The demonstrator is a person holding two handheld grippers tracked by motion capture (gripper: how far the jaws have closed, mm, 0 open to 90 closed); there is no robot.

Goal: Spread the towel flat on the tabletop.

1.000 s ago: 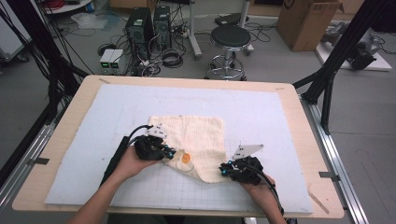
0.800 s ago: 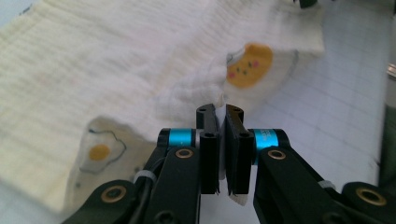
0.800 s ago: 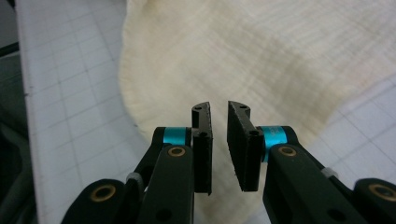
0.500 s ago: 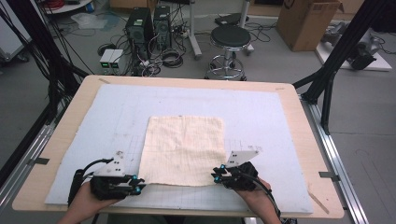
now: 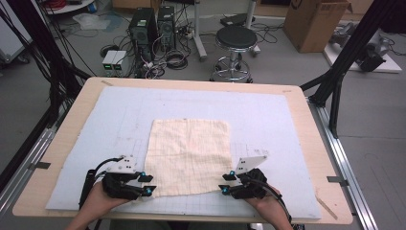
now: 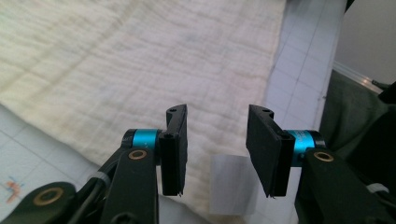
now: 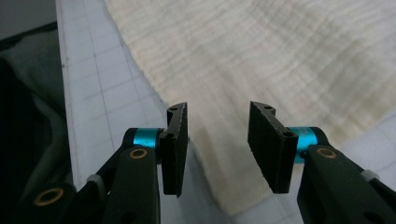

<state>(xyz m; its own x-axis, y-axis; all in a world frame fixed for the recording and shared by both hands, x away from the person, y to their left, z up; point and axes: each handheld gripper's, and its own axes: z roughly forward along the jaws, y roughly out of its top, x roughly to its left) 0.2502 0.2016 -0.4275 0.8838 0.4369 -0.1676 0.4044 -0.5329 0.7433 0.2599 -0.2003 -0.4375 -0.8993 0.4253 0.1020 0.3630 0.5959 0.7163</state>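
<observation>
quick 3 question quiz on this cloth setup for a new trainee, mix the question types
1. True or false: the cloth lies spread flat on the mat.
2. Which cloth corners are the left gripper and right gripper at? A) the two far corners B) the two near corners C) one near, one far
3. Fill in: both grippers' jaws are ____.

Key:
1. True, it lies spread as one flat sheet.
2. B, each gripper sits at a near corner, on the person's side.
3. Open, with a gap between the jaws in both gripper views.
</observation>
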